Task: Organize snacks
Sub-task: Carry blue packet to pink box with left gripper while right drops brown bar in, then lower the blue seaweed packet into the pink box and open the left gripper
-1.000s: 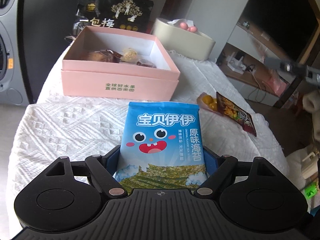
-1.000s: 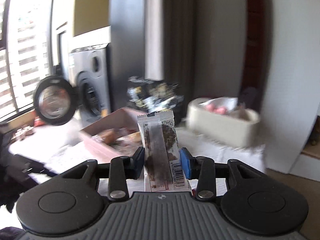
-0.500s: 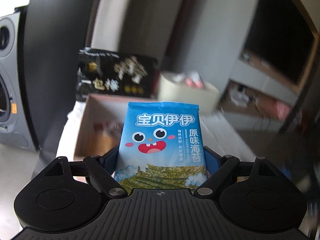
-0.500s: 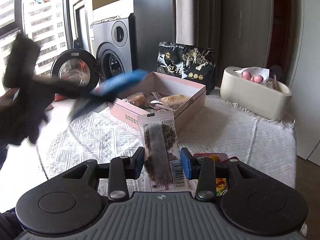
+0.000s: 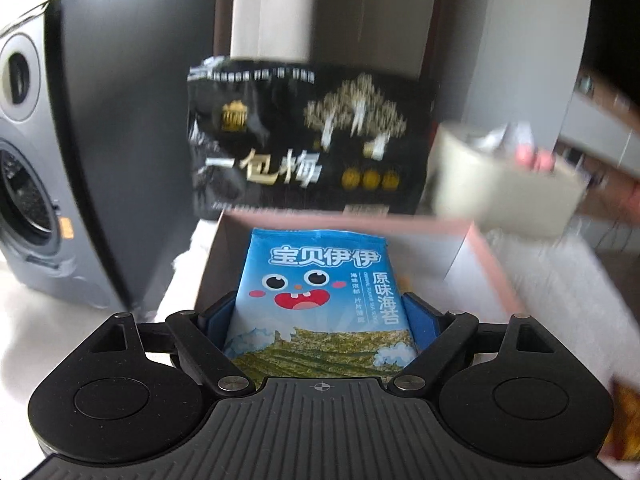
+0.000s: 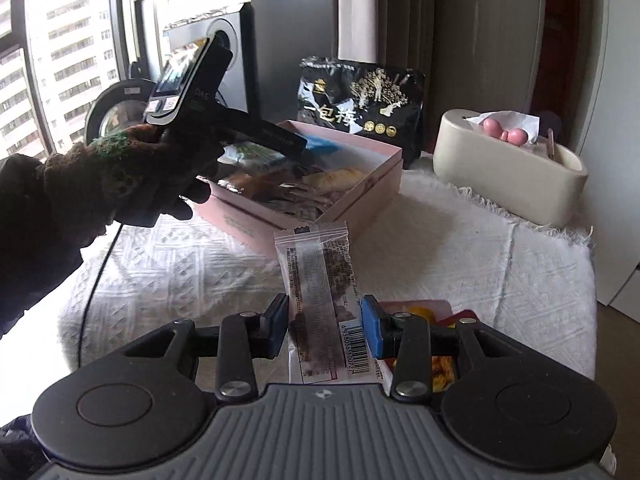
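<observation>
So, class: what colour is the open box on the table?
Pink, clearest in the right wrist view.

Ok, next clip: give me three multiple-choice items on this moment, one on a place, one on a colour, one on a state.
1. Where is the blue seaweed packet?
A. Flat on the white cloth
B. In the left gripper, over the open pink box
C. Inside the cream tissue holder

2. What colour is the large plum bag behind the box?
A. Black with gold print
B. Red
C. Plain white

3. What is the right gripper doing?
A. Open and empty
B. Shut on a clear snack packet
C. Shut on the box rim

Answers: 1 B, the packet sits between the blue pads with the box walls below it. 2 A, the bag is dark with gold figures. 3 B, both pads press the clear packet's sides.
</observation>
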Demonstrator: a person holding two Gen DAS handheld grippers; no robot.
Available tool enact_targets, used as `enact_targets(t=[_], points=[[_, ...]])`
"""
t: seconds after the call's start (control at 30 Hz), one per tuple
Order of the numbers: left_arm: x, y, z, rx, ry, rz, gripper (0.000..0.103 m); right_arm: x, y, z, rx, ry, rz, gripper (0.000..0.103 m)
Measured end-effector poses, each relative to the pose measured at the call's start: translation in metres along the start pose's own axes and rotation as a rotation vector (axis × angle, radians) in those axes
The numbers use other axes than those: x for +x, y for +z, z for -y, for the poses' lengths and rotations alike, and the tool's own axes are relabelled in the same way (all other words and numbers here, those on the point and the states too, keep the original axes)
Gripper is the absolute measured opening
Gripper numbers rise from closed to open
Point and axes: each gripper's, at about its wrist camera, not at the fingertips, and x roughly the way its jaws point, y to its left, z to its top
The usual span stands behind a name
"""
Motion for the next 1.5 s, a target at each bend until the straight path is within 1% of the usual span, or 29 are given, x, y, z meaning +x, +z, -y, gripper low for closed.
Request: enact_targets(t=[0.07,0.1,0.13,0.2,0.27,0.33,0.4,0.47,0.5,0.53,0.57,0.67,0.73,0.83,0.9,0.93,0.97,1.0,1.07,1.13,1.17,1.23,1.3,1.33,1.37,1.4,1.43,1.47,1.5], points=[[-0.006,0.003,-0.01,-0.065,-0.076,0.03,0.089,0.005,0.01,0.001,0.01,-0.009,0.017,0.039],[-0.006,0.006,-0.014,-0.099,-0.122,0.02,0.089,0.007,0.016,0.002,0.016,-0.01,0.033,0.039],[-0.003,0.007,-0.019,-0.132,-0.177,-0.017,0.089,0.01,0.023,0.002,0.02,-0.01,0.049,0.039],[0.0,0.01,-0.023,-0.161,-0.233,-0.072,0.089,0.018,0.037,0.0,0.024,-0.002,0.074,0.039],[-0.008,0.012,-0.028,-0.166,-0.236,-0.059,0.089,0.032,0.052,-0.003,0.027,0.002,0.101,0.039],[-0.02,0.015,-0.037,-0.194,-0.247,-0.015,0.089,0.05,0.064,-0.008,0.036,-0.006,0.123,0.039],[-0.031,0.019,-0.049,-0.238,-0.277,0.03,0.089,0.068,0.074,-0.012,0.047,0.01,0.133,0.039],[-0.035,0.02,-0.054,-0.238,-0.282,0.037,0.089,0.088,0.082,-0.013,0.064,0.023,0.132,0.039],[-0.035,0.019,-0.053,-0.214,-0.277,0.027,0.089,0.096,0.086,-0.011,0.081,0.039,0.132,0.04],[-0.033,0.016,-0.05,-0.17,-0.271,0.008,0.089,0.103,0.088,-0.008,0.105,0.057,0.125,0.047],[-0.029,0.015,-0.046,-0.126,-0.272,-0.009,0.089,0.11,0.091,-0.003,0.132,0.064,0.104,0.049],[-0.017,0.003,-0.02,0.078,-0.278,-0.08,0.089,0.116,0.091,0.009,0.176,0.088,0.092,0.05],[-0.008,-0.005,0.001,0.208,-0.249,-0.121,0.09,0.113,0.088,0.014,0.179,0.06,0.097,0.05],[-0.001,-0.011,0.019,0.321,-0.197,-0.137,0.091,0.107,0.083,0.022,0.184,0.016,0.111,0.05],[-0.001,-0.012,0.024,0.358,-0.166,-0.143,0.091,0.106,0.083,0.028,0.18,0.003,0.112,0.05],[-0.003,-0.012,0.024,0.358,-0.161,-0.135,0.091,0.106,0.083,0.03,0.178,-0.001,0.11,0.05],[-0.004,-0.01,0.021,0.341,-0.163,-0.124,0.091,0.107,0.084,0.032,0.18,-0.005,0.108,0.05],[-0.006,-0.006,0.015,0.295,-0.176,-0.109,0.091,0.109,0.084,0.034,0.185,-0.007,0.105,0.05],[-0.009,0.001,-0.005,0.139,-0.224,-0.092,0.091,0.112,0.084,0.038,0.207,0.002,0.103,0.05],[-0.005,0.009,-0.025,-0.03,-0.254,-0.094,0.091,0.113,0.081,0.041,0.23,0.024,0.1,0.051],[-0.004,0.011,-0.032,-0.081,-0.261,-0.095,0.091,0.112,0.08,0.041,0.238,0.032,0.097,0.051],[-0.002,0.015,-0.041,-0.156,-0.273,-0.09,0.09,0.112,0.077,0.042,0.249,0.048,0.09,0.051],[-0.005,0.018,-0.048,-0.222,-0.275,-0.056,0.09,0.111,0.075,0.044,0.252,0.053,0.087,0.051],[-0.007,0.02,-0.051,-0.251,-0.259,-0.031,0.09,0.109,0.073,0.045,0.256,0.052,0.086,0.052],[-0.008,0.022,-0.051,-0.257,-0.24,-0.015,0.09,0.107,0.071,0.046,0.259,0.051,0.084,0.053],[-0.009,0.024,-0.049,-0.241,-0.22,-0.008,0.09,0.106,0.069,0.047,0.261,0.049,0.082,0.055],[-0.007,0.025,-0.043,-0.198,-0.202,-0.027,0.091,0.104,0.067,0.048,0.264,0.046,0.08,0.056],[-0.003,0.023,-0.034,-0.136,-0.188,-0.076,0.091,0.103,0.065,0.049,0.263,0.041,0.078,0.056],[0.004,0.02,-0.025,-0.059,-0.183,-0.159,0.09,0.102,0.063,0.05,0.26,0.035,0.074,0.056]])
